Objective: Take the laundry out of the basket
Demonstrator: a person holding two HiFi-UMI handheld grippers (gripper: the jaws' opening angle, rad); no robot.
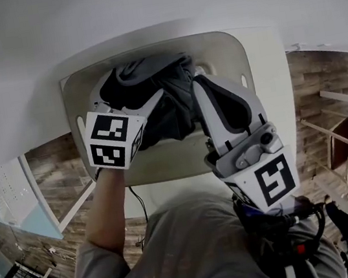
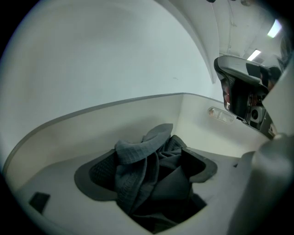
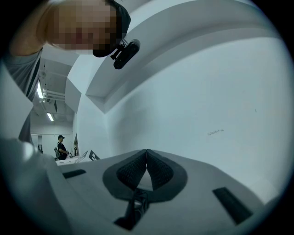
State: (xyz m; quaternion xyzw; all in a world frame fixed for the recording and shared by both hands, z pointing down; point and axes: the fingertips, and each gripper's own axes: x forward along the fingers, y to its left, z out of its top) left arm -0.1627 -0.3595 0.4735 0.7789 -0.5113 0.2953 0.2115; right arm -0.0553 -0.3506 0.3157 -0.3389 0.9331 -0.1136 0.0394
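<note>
Over basket (image 1: 171,163), left tongs (image 2: 151,172) angled down, wide around laundry (image 1: 175,102), right tongs (image 3: 146,166) level, closed

laundry (image 1: 177,95) half hidden behind left gripper (image 1: 130,86) and right gripper (image 1: 201,85), basket (image 1: 232,54) floor unseen beneath it, far person (image 3: 61,148) too small to tell

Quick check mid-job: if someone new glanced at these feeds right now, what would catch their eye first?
The dark grey laundry bunched in the pale basket against the white wall catches the eye first. The left gripper is down in the basket with its jaws spread wide and the laundry heaped between them, not clamped. The right gripper is shut and empty, pointing at the bare wall.
</note>
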